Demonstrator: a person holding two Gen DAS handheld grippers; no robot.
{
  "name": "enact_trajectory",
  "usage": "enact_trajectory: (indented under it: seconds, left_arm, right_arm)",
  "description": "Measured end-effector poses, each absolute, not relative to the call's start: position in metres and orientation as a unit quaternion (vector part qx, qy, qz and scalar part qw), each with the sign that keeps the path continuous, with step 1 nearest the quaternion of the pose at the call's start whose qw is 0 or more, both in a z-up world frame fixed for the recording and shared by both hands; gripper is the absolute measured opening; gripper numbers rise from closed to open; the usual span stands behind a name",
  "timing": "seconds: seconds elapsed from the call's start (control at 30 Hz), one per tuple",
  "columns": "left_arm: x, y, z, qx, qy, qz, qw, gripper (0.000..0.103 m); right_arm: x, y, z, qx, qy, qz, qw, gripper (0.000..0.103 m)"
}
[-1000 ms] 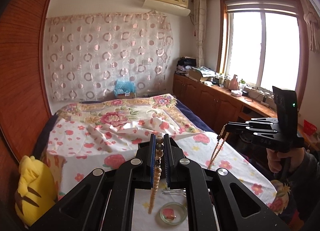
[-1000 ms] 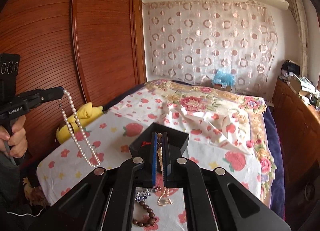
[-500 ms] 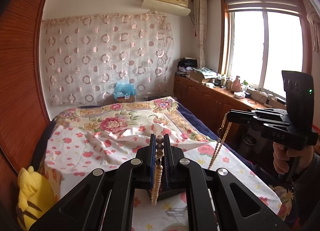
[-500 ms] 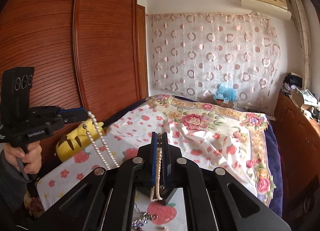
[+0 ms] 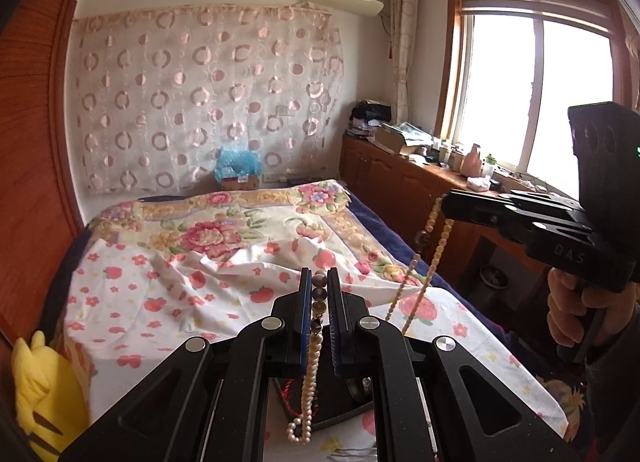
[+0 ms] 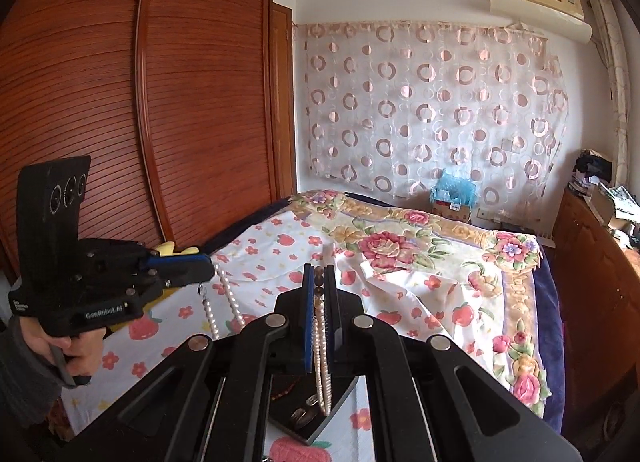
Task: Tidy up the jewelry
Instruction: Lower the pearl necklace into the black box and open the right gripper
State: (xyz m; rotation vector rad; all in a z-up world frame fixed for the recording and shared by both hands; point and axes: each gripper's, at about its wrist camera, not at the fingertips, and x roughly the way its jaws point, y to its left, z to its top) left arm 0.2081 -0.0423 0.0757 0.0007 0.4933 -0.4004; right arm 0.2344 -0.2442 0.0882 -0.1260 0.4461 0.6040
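My left gripper (image 5: 319, 276) is shut on a pearl strand (image 5: 308, 382) with a few brown beads at the top; its loop dangles over a black tray (image 5: 332, 410) on the bed. My right gripper (image 6: 319, 272) is shut on a doubled pearl strand (image 6: 322, 362) that hangs down to the same black tray (image 6: 280, 414). In the left wrist view the right gripper (image 5: 446, 201) holds its beads (image 5: 436, 246) in the air at the right. In the right wrist view the left gripper (image 6: 210, 268) hangs its pearls (image 6: 230, 298) at the left. Whether the strands join is hidden.
A flowered sheet (image 5: 200, 262) covers the bed. A yellow plush toy (image 5: 44, 394) sits at its near left corner beside the wooden wardrobe (image 6: 160, 101). A cluttered wooden cabinet (image 5: 400, 189) runs under the window on the right. A hand (image 5: 572, 310) grips each handle.
Both grippers moved across the bed with their strands still held. The glass dish and brown bracelet below them slid out of view; the black tray now lies under both.
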Motion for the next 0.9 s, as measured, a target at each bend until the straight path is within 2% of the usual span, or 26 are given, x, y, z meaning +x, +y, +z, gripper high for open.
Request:
enact_trajectory:
  seconds: [0.33,0.6,0.9]
  left_arm:
    - [0.227,-0.053,0.091,0.002,0.233,-0.211,0.949,0.007]
    - [0.235,-0.053,0.048,0.008,0.279,-0.206,0.938,0.007]
    - [0.235,-0.055,-0.003,0.026,0.327,-0.192,0.925,0.007]
  right_arm:
    - [0.261,-0.238,0.079,-0.053,0.228,0.302,0.924,0.005]
    - [0.281,-0.229,0.053,-0.061,0.25,0.294,0.92,0.005]
    - [0.301,-0.21,-0.005,-0.083,0.31,0.28,0.905,0.005]
